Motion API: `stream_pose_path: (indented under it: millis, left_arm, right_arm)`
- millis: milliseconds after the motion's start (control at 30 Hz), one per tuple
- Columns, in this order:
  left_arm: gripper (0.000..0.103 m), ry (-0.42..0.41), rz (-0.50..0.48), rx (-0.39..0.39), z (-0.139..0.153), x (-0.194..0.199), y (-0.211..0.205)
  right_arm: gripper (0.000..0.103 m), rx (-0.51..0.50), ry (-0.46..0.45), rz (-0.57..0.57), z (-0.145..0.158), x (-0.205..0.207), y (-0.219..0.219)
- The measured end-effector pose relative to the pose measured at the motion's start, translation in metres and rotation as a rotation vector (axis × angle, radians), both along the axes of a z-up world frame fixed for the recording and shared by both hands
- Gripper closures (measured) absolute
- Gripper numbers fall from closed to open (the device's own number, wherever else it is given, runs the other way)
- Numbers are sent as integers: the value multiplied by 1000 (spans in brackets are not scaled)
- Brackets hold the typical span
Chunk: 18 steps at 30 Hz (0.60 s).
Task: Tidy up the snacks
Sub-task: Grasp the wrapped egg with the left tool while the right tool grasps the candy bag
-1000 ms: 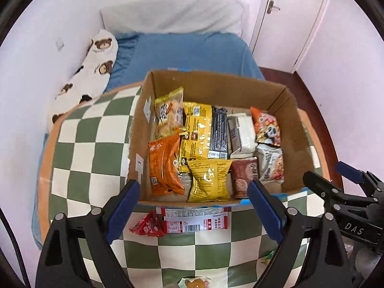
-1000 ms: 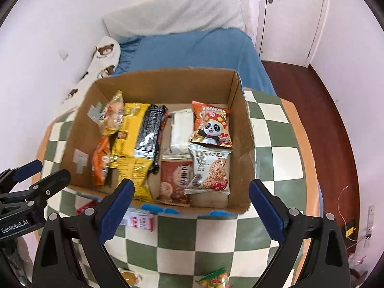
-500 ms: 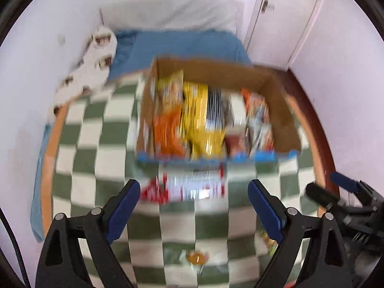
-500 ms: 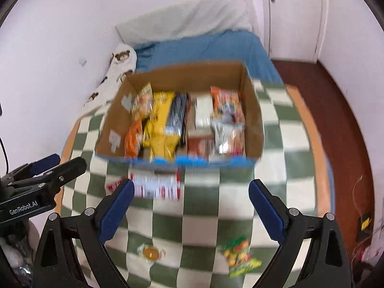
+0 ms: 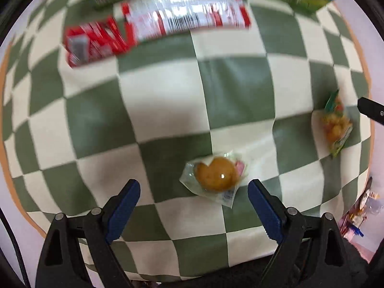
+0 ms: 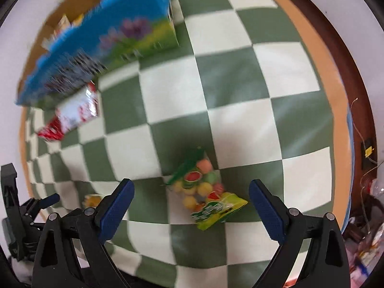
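While both grippers angle down over the checkered cloth, each stands wide open and empty. Left gripper sits low, a clear-wrapped round bun just ahead between its fingers. Right gripper brackets the fruit-candy bag. Only the right wrist view shows the printed blue box side — a few snacks blurred inside; the left wrist view shows just its bottom edge. Loose packets on the cloth: four — bun, candy bag, and a red-and-white packet beside a small red one, both against the box.
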State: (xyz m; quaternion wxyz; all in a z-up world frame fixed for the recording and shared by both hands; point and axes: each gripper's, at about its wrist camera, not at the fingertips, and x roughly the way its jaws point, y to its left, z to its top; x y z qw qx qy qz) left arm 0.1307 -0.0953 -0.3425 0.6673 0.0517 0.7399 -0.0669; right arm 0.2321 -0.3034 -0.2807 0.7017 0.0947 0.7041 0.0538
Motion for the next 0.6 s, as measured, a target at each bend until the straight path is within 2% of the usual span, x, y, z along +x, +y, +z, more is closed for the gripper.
stream_pose_path:
  millis: [167,267,367,400,467,600]
  left_arm:
    - [11,41,-57,12,-19,-8,-12]
    - [11,66,-99,16,-29,-12,-20]
    - [13,87,-99,-1,-38,-14,-24]
    - [22,85,-83,-20,-40,-14,-24]
    - [41,84,-40,-43,-43,-12,-20]
    - [43,71,33,-93,-44,-9,-12]
  right_arm:
    - [5,-87,53,215,-38,-3,34]
    - [6,-114,53,279,-51,-8,47]
    - [21,-115,48,255,-57,-13,48]
    - [28,-109,47,236,-58,-14,47]
    - [30,-60,54,169,-58,-16,41]
    - [34,82,108,36,-62,-17,30]
